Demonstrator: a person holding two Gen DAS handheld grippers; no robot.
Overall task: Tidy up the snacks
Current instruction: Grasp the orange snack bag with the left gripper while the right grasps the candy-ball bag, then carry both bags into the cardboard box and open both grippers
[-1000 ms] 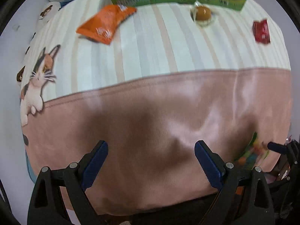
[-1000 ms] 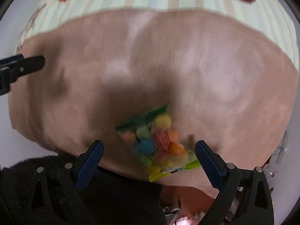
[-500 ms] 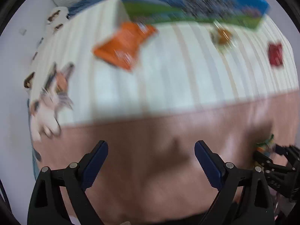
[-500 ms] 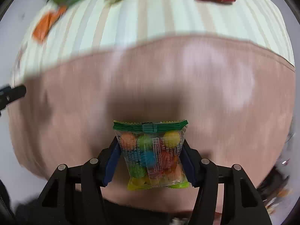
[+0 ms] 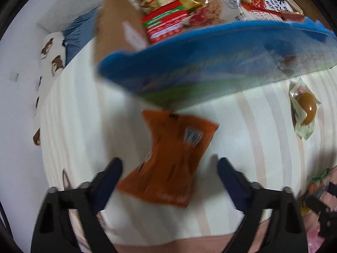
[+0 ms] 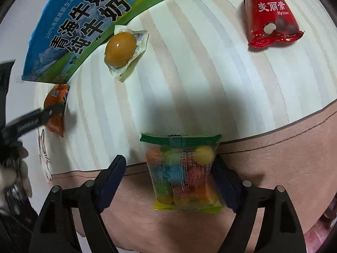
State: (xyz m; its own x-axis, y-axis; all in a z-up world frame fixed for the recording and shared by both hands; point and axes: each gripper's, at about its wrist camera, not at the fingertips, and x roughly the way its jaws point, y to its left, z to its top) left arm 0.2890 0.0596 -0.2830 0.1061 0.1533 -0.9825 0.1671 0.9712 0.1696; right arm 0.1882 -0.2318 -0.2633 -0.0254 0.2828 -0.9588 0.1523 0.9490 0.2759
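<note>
— Left side? 
— My left gripper (image 5: 169,171) has just been closing, its fingers astride the orange packet (image 5: 168,160) on the striped bed (image 5: 84,109).
— Right? 
— My right gripper (image 6: 169,174) has just opened; candy bag (image 6: 184,171) touches one finger only.

My left tool (image 5: 168,175) has swept across the bed from the pink band to the striped part and now straddles the orange packet (image 5: 170,158), its jaws closing. My right tool (image 6: 170,168), clamped on the candy bag (image 6: 183,170) a moment ago, has been opening again.
</note>
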